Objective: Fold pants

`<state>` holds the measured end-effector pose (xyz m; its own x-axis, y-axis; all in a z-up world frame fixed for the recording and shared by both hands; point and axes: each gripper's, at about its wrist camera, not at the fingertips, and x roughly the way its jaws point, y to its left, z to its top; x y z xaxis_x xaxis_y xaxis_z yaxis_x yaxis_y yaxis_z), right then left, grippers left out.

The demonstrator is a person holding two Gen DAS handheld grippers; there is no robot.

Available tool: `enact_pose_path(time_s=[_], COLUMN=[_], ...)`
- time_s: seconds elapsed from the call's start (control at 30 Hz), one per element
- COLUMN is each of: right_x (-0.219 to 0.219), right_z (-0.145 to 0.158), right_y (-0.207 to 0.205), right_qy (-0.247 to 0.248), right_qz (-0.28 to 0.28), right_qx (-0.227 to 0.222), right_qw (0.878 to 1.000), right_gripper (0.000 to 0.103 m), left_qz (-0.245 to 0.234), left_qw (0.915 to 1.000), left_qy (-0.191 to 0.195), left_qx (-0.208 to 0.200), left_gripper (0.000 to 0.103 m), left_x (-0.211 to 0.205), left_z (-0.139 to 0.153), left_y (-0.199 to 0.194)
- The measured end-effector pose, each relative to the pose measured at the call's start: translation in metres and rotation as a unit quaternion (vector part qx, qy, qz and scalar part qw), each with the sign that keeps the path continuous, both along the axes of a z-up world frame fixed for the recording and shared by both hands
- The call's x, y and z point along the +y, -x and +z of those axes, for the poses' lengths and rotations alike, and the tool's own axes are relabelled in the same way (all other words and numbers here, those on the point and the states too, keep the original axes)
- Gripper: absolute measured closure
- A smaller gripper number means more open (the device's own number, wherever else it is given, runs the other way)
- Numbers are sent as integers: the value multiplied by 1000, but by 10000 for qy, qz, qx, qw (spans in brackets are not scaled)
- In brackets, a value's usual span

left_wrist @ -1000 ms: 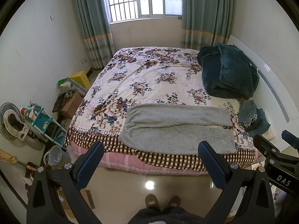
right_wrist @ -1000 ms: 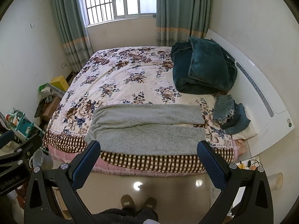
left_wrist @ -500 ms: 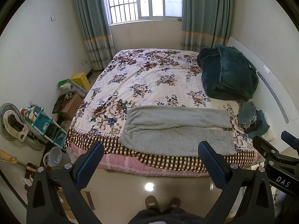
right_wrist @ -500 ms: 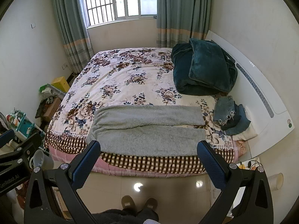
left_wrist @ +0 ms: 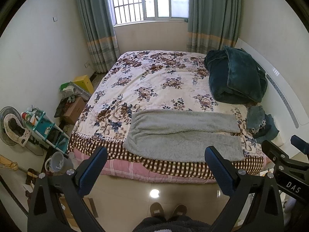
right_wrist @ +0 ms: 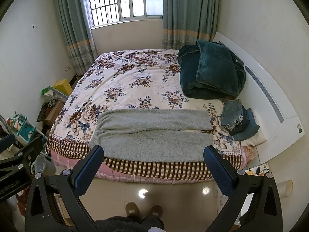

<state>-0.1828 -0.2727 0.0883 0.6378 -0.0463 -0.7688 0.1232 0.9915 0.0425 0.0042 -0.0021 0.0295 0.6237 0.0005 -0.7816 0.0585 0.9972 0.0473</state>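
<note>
Barely shifted since before: both grippers, left gripper [left_wrist: 155, 159] and right gripper [right_wrist: 153, 158], spread wide, empty, well short of pants [left_wrist: 183, 135] lying crosswise ahead, waistband left.

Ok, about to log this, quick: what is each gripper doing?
Left gripper: open, holding nothing.
Right gripper: open, holding nothing.
</note>
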Motion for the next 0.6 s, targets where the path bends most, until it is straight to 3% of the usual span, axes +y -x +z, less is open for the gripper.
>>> enact_pose_path(time_s=[0.6], right_x=[11], right_z=[5], right_y=[-4], right_qy=[-41], right_qz=[37], right_qx=[70], right_qw=[10000], right_gripper=[0], left_qz=[12], left_qw=[10000], left_qy=[13], left_qx=[-10], left_gripper=[0], left_x=[2], left_z=[3], left_y=[-1])
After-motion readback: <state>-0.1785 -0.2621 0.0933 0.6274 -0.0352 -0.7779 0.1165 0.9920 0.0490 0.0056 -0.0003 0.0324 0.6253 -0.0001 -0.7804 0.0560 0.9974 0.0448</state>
